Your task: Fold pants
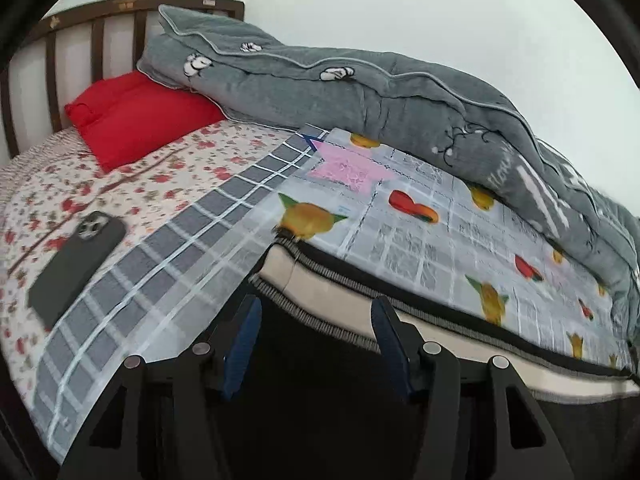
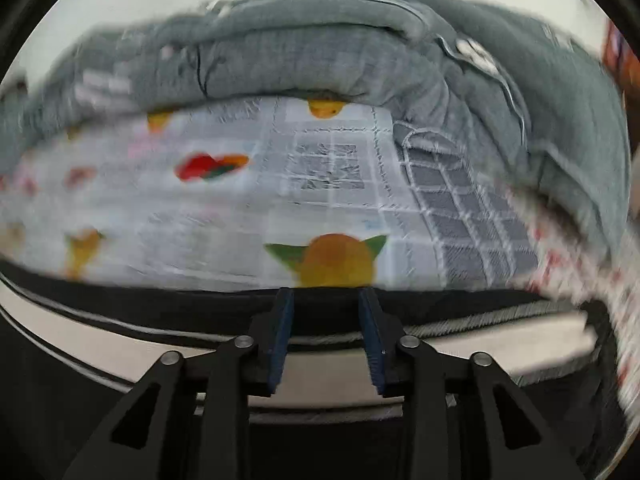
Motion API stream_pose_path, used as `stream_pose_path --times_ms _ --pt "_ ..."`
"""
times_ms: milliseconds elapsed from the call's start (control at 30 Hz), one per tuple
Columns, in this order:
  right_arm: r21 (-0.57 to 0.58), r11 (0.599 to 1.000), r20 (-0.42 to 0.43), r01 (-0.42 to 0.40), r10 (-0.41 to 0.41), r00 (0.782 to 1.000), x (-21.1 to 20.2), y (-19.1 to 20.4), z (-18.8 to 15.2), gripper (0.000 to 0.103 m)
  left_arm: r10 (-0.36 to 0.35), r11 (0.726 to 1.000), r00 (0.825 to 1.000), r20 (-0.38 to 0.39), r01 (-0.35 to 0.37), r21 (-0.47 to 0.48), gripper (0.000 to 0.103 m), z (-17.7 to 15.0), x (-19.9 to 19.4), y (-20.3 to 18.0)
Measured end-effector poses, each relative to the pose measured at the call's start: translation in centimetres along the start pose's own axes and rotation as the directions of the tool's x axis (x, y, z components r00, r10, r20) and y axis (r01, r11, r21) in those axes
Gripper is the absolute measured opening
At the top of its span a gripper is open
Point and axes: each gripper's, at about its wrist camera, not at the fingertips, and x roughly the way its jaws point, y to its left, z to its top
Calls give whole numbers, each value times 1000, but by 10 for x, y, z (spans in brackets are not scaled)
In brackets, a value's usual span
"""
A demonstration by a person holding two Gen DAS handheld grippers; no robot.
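Plainly both grippers, left gripper [image 1: 316,316] and right gripper [image 2: 326,308], hold nothing (jaws parted).

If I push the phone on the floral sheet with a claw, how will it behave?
The phone is probably rigid and would slide as one piece. Its matte dark case may drag on the floral sheet. It lies flat, so tipping or rolling seems unlikely.

Bed middle open, far side and head end blocked

Printed sheet [image 1: 420,216] lies flat and bare: free pass from the near mattress edge [image 1: 328,284]. Grey quilt [image 1: 360,92] is heaped along the far side against the wall. Phone [image 1: 76,260] lies on the floral sheet, red pillow [image 1: 140,120] at the headboard [image 1: 80,36].
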Motion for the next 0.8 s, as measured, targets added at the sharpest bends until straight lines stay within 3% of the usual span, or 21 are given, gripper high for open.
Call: stream_pose_path --times_ms 67,133,300,400,600,800 --pt "-17 999 76 -31 32 997 -23 15 -7 41 6 1000 1000 3 -6 -9 55 -11 -16 8" --pt "-89 994 134 66 -53 990 -38 40 -18 48 -14 999 1000 -10 13 -50 55 -23 -32 22" --pt "-169 984 156 64 -37 987 -56 74 -50 49 -41 996 998 -42 38 -84 55 -58 -56 49" --pt "-173 984 139 43 -19 990 -63 85 -72 49 -111 989 992 -57 105 -108 54 -81 -64 61" --pt "-167 985 116 45 -25 993 -81 97 -107 49 -198 974 977 -76 187 -129 55 -111 -51 72" --pt "-145 987 135 66 -46 990 -115 85 -140 49 -320 893 948 8 304 -332 54 -107 -24 103"
